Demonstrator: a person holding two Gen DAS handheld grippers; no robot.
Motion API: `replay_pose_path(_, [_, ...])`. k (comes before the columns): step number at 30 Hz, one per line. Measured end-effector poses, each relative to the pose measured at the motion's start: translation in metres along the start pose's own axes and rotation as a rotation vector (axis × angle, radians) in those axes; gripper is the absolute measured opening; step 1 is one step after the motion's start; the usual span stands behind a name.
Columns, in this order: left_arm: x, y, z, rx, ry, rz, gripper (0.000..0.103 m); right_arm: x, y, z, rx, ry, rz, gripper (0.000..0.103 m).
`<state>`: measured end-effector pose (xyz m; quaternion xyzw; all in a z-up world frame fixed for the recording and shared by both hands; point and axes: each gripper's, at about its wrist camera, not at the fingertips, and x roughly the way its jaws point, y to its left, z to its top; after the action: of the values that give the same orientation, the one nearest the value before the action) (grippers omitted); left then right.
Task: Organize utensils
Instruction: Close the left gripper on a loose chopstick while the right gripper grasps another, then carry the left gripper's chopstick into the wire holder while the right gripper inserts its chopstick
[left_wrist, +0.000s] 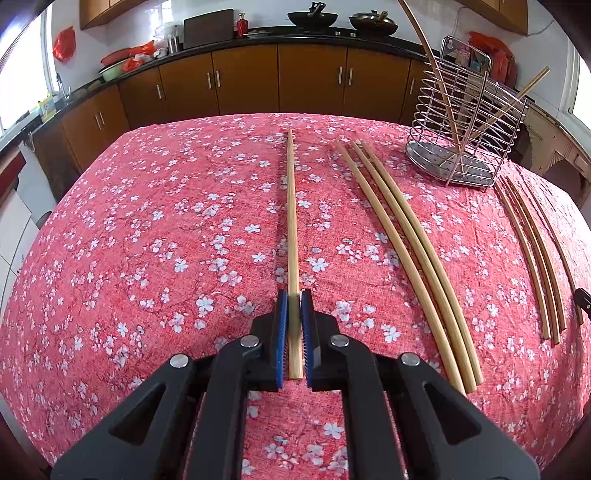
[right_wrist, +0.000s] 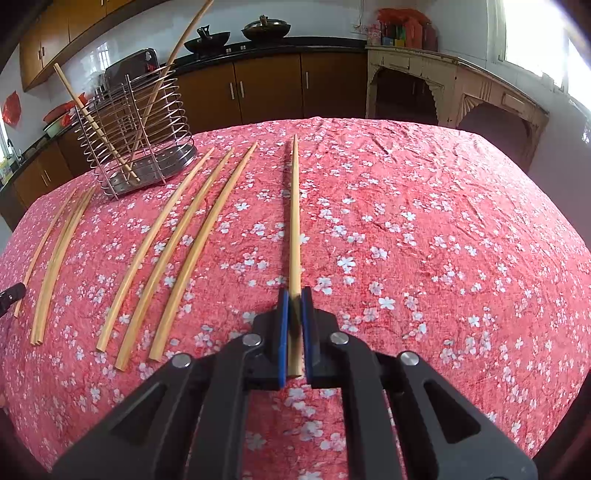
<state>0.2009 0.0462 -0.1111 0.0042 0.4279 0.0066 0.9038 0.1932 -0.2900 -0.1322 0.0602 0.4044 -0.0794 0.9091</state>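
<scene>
Chopsticks are clamped in both grippers: one chopstick (left_wrist: 292, 221) is pinched between the closed jaws of the left gripper (left_wrist: 294, 299), another chopstick (right_wrist: 294, 221) by the right gripper (right_wrist: 294, 297), each pointing straight ahead of the jaws over the floral tablecloth (left_wrist: 147, 240). The wire utensil holder (left_wrist: 465, 122) stands ahead and right of the left jaws.

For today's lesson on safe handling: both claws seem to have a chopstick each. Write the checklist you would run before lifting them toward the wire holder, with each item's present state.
1. Left claw shut on its chopstick: ok.
2. Right claw shut on its chopstick: ok.
3. Each held chopstick lies apart from the loose chopsticks beside it: ok.
4. Wire holder stands upright on the tablecloth: ok.
5. Room in the holder: two chopsticks lean inside, gaps remain: ok.
6. Grip firm enough not to slip once lifted: cannot tell.
</scene>
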Motion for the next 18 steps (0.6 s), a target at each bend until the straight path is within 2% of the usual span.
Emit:
replay_pose_path(12, [-0.003,-0.006,-0.004,0.034,0.0,0.01,0.012,-0.006,-0.001,-0.007,-0.008,-0.004,0.006,0.008])
replay_pose_path(18, [-0.007,-0.008,-0.008,0.056,0.001,0.005,0.007,-0.01,-0.007,-0.006,0.002,0.0,0.031,0.008])
